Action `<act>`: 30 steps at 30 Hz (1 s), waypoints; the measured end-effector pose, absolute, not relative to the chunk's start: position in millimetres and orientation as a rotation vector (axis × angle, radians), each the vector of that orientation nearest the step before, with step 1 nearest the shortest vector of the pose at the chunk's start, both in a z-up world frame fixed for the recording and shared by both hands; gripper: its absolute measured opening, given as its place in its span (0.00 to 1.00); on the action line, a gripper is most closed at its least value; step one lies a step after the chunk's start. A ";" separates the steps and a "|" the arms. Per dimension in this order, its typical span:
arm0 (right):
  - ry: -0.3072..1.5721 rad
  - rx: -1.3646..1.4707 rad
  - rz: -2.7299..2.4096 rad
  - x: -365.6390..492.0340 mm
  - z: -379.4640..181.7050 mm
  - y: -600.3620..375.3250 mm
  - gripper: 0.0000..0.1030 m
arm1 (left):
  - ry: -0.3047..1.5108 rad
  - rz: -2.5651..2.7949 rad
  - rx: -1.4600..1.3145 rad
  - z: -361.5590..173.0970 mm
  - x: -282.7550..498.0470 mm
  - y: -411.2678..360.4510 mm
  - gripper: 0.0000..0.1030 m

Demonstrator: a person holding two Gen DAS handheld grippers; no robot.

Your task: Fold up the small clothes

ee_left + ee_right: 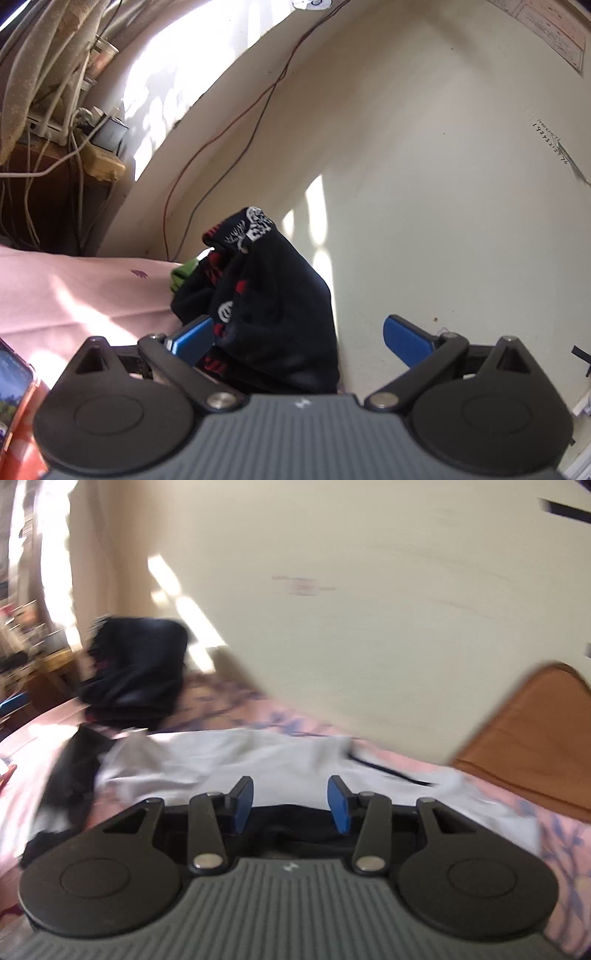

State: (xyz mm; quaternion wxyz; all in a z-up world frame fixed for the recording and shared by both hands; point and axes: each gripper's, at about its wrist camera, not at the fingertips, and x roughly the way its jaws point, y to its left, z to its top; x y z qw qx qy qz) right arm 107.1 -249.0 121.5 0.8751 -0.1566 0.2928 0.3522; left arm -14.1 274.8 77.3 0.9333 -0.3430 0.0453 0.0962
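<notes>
Blue pads tip both sets of jaws, and both stand released with nothing between them. Low in the left wrist view, the left gripper (295, 338) has its jaws spread wide around a black garment (273, 295) with red and white print; the cloth stands bunched in a heap in the frame's centre, touching the left pad, peak upward, so its long axis runs roughly vertical. A green scrap (183, 275) shows just behind it on the pink bed (74, 295).

Low centre in the blurred right wrist view, the right gripper (291, 803) hovers over a white garment (229, 760) lying flat, its long axis running left to right across the frame. Farther off at upper left sits a dark pile (136, 668).

Judging by this, the step is picking up a piece to spread. Done well, each gripper should pinch 1 layer at an edge or corner, not the bunched middle, then pull the cloth taut and flat before folding.
</notes>
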 end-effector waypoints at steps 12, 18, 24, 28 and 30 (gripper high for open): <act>0.736 -0.757 1.342 17.0 34.8 -84.7 0.23 | 0.140 0.213 -0.719 73.1 -12.1 289.7 0.98; 0.518 -0.643 1.111 51.2 110.3 -92.4 0.02 | 0.169 0.265 -0.738 68.1 -9.9 295.1 0.98; 0.436 -0.358 0.907 112.2 203.0 -164.3 0.05 | 0.195 0.316 -0.721 65.8 -5.5 292.2 0.98; 0.674 -0.383 1.130 81.5 154.4 -157.6 0.31 | 0.185 0.348 -0.722 65.1 -8.7 293.3 0.98; 0.778 -0.407 1.169 65.6 116.9 -144.7 0.39 | 0.199 0.350 -0.705 64.8 -6.0 291.1 0.98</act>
